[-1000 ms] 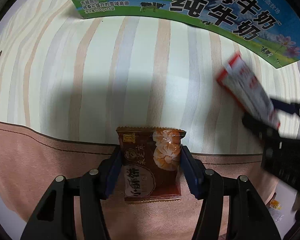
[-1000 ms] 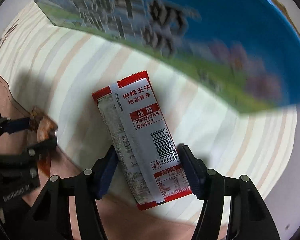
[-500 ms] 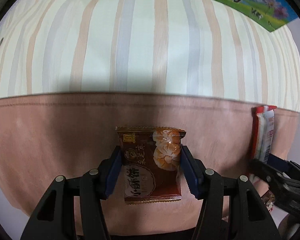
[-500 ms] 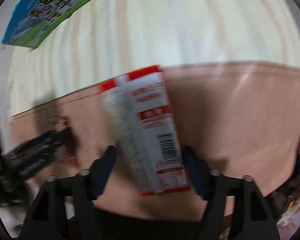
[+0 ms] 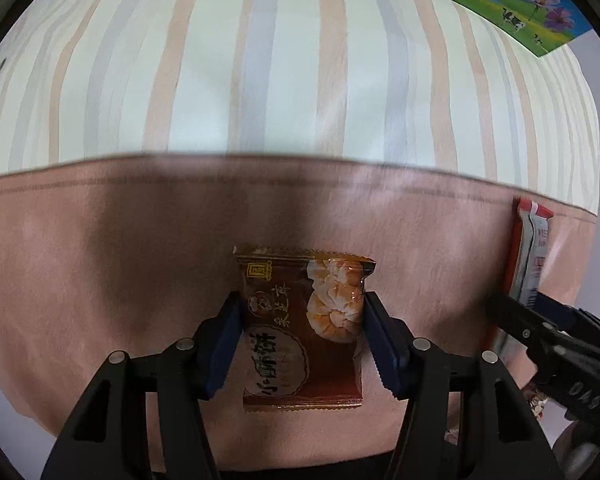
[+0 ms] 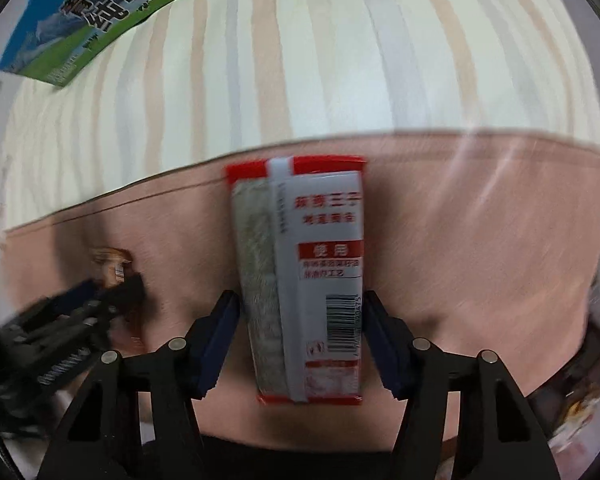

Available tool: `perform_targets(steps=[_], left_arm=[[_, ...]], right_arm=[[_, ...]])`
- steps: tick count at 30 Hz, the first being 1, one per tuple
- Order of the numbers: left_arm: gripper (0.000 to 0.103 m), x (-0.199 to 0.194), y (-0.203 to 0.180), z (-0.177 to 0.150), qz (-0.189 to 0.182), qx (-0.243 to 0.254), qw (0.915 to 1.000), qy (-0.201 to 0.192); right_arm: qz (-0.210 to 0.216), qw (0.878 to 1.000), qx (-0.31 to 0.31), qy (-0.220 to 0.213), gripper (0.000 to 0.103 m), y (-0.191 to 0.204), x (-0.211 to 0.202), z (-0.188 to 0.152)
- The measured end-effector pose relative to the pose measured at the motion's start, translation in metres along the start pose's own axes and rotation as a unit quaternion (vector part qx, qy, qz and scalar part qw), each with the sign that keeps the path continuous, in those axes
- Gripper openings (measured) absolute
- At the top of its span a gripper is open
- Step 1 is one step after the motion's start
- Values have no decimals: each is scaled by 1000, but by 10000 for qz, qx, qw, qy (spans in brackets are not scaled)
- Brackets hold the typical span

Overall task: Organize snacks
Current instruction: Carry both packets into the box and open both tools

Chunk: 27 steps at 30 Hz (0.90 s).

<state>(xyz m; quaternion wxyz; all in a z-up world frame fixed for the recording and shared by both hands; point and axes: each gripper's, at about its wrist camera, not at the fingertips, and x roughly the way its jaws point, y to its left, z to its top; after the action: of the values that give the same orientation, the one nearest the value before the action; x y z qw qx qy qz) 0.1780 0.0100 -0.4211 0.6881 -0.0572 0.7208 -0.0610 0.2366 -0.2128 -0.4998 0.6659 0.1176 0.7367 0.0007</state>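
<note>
A striped and pink cloth (image 5: 284,80) fills both views, a milk carton (image 6: 84,20) at 11 o'clock. The right tongs (image 6: 300,332) clamp a red-and-white snack packet (image 6: 312,280); the left tongs (image 5: 302,336) pinch a brown pastry packet (image 5: 300,328) above the pink band.

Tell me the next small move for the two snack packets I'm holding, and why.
Probably carry both on toward wherever the snacks are being gathered. The left gripper is shut on the brown packet, the right gripper on the red packet, both lifted over the pink cloth, with no container in view.
</note>
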Motion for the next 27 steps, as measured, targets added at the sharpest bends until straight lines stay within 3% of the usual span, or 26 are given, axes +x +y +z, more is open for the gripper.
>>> perform_targets(steps=[5, 7, 9, 13, 16, 21, 27], left_arm=[[57, 7, 3, -2, -38, -108, 9999, 76], [57, 9, 1, -1, 25, -115, 9999, 82], [57, 11, -1, 0, 76, -111, 9999, 64], [55, 13, -5, -1, 124, -138, 9998, 20], [54, 9, -10, -4, 199, -80, 9998, -46], [54, -1, -12, -5, 126, -81, 9998, -126], [54, -29, -24, 0, 25, 57, 9994, -343]], right_arm=[[105, 9998, 165, -14, 66, -7, 2, -4], [79, 9998, 205, -7, 69, -29, -3, -6], [2, 9998, 191, -2, 75, -25, 11, -4], [-190, 9997, 126, -82, 75, -17, 19, -1], [-476, 9987, -74, -190, 64, -8, 23, 0], [-425, 9986, -96, -311, 49, -17, 7, -8], [-46, 9992, -44, -385, 46, -31, -22, -21]])
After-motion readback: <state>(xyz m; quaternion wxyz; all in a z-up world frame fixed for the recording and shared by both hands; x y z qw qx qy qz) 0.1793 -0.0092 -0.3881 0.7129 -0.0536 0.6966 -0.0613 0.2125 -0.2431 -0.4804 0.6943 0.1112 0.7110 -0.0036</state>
